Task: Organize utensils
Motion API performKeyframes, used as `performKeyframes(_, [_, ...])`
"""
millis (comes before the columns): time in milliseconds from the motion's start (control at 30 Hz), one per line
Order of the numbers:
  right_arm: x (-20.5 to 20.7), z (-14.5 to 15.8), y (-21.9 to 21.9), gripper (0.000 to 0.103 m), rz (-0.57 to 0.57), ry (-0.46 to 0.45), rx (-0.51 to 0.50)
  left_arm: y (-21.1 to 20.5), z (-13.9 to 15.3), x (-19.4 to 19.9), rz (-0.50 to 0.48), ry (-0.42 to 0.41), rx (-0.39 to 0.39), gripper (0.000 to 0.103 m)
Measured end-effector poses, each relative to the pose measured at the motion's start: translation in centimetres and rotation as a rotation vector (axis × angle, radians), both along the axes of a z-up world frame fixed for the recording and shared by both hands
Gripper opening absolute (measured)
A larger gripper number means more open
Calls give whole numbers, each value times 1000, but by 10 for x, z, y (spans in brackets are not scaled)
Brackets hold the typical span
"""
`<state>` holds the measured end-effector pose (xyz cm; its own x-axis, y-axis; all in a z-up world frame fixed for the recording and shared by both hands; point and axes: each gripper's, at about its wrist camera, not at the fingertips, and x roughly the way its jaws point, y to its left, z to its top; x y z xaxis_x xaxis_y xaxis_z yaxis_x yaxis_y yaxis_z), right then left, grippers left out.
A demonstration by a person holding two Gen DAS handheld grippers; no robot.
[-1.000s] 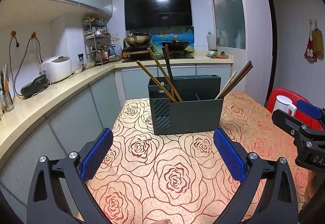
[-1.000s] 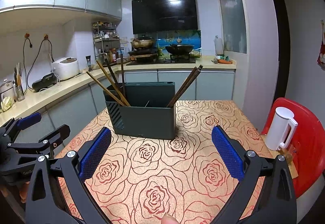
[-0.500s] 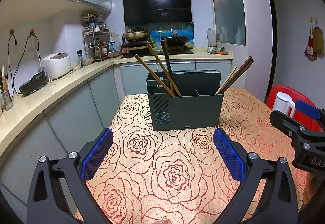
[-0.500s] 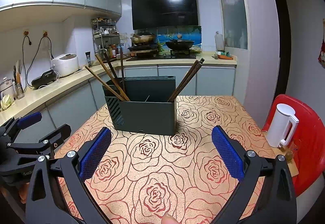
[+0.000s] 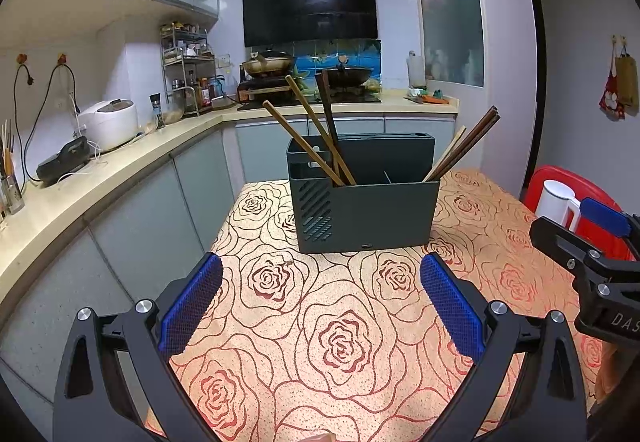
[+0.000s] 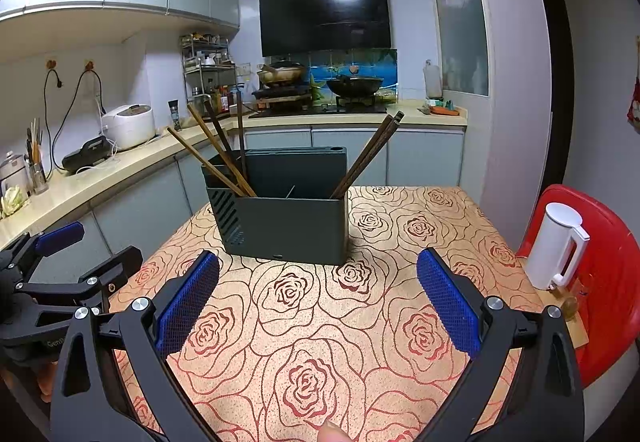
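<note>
A dark grey utensil holder (image 5: 368,213) (image 6: 288,226) stands on the rose-patterned table (image 5: 340,342) (image 6: 312,342). Several wooden and dark chopsticks (image 5: 308,145) (image 6: 212,157) lean out of its left compartment, and more chopsticks (image 5: 464,145) (image 6: 368,157) lean out of its right one. My left gripper (image 5: 320,306) is open with nothing between its blue pads, short of the holder. Likewise my right gripper (image 6: 316,302) is open and holds nothing. Each gripper shows at the edge of the other's view, the right gripper (image 5: 592,266) and the left gripper (image 6: 60,274).
A white kettle (image 6: 556,246) (image 5: 556,199) rests on a red chair (image 6: 604,282) right of the table. A long counter (image 5: 80,185) with a rice cooker (image 5: 108,123) runs along the left. Woks sit on the stove (image 6: 320,97) behind.
Both grippers have pulled slightly back and up from the holder, which now looks a little farther off. Both stay open and hold nothing.
</note>
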<state>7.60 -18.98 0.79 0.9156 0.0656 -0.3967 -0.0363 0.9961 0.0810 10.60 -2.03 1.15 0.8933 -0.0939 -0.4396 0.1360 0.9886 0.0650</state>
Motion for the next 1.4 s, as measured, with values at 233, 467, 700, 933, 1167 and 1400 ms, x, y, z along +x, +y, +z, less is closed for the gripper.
performKeyframes(233, [0,0,0,96,-1,0,0,0,0,0,0,0,0,96])
performKeyframes(467, [0,0,0,96,0,-1,-1,0,0,0,0,0,-1,96])
performKeyframes(700, [0,1,1,96,1,-2,-1,0,0,0,-1,0,-1,96])
performKeyframes(933, [0,1,1,96,0,-1,-1,-2,-2,1,-3,5,-6,96])
performKeyframes(1167, [0,1,1,96,1,-1,-1,-1,-3,0,-3,10,-19,96])
performKeyframes(1400, [0,1,1,96,0,-1,-2,2,-4,2,-6,22,-42,96])
